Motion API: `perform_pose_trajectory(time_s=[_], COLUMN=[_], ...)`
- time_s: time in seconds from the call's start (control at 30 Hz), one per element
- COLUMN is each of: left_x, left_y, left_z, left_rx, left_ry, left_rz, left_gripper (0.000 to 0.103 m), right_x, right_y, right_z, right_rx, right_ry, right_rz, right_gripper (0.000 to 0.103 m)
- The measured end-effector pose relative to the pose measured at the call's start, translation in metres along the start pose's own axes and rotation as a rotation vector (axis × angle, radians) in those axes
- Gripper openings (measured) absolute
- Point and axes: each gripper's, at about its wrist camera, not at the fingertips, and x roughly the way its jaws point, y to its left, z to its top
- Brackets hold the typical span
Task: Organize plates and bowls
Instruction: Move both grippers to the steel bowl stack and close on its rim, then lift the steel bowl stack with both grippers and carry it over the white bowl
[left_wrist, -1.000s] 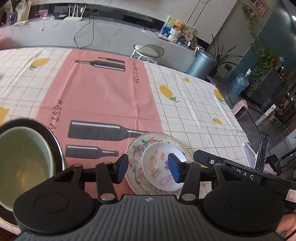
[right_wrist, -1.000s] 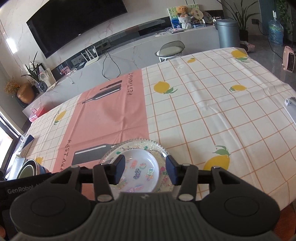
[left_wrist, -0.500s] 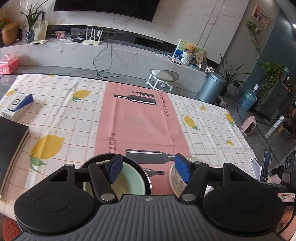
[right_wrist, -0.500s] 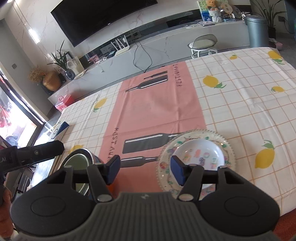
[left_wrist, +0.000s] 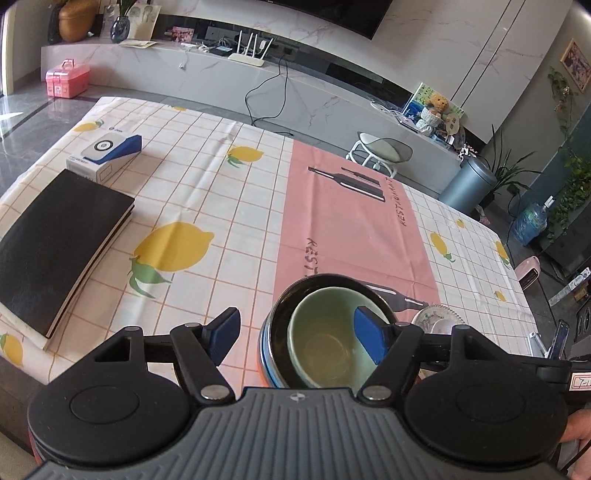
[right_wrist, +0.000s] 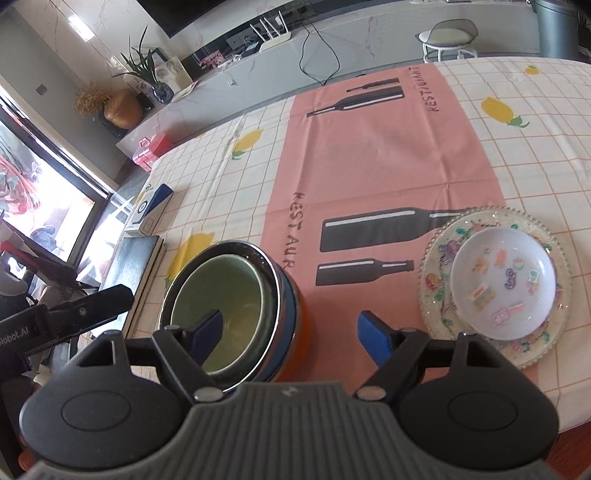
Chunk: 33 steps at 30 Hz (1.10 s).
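Reading "RESTAURANT" on pink runner (right_wrist: 369, 155), green bowl (right_wrist: 225, 295) nested (dark bowl (right_wrist: 284, 310))

A pale green bowl (right_wrist: 225, 295) nests in a dark bowl (right_wrist: 284, 314); nearby, a white dish (right_wrist: 504, 282) sits on a glass plate (right_wrist: 436, 251).

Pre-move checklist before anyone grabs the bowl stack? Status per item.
1. Left gripper empty: ok, jaws opening, nothing pinched.
2. Right gripper empty: ok, jaws opening, nothing pinched.
3. Green bowl nested in dark bowl: ok.
4. White dish seated on glass plate: ok.
5. Stack apart from plate: ok, bare cloth between.
6. Grippers clear of each other: cannot tell, both hover at the stack.
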Motion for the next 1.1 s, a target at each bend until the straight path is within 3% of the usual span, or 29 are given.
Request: perform_pose_trajectory(time_s=[0.33, 0.67, 0.97, 1.1], left_x=[0.028, 0.059, 0.08, 0.084], left_y=[0.023, 0.035, 0.045, 0.045], left_z=[-0.014, -0.023, -0.03, -0.032], left_rx=[-0.102, -0.183, -0.29, -0.308], left_ry=[0.081, 0.154, 0.204, 0.215], left_rz=[-0.053, -0.084, -0.119, -0.117], left_gripper=[0.082, 0.081, 0.073, 0.064], right_x=[0.032, 0.051, 0.063, 0.067], right_y=[0.005, 0.001, -0.019, -0.022], right_z=[-0.001, 0.001, 0.0, -0.001], right_rx=[0.064, 0.112, 0.215, 0.232], right_ry=[0.094, 0.13, 0.137, 0.148], right_rz=[0.003, -0.007, 0.032, 0.047], right_gripper=[0.079, 0.078, 0.066, 0.059])
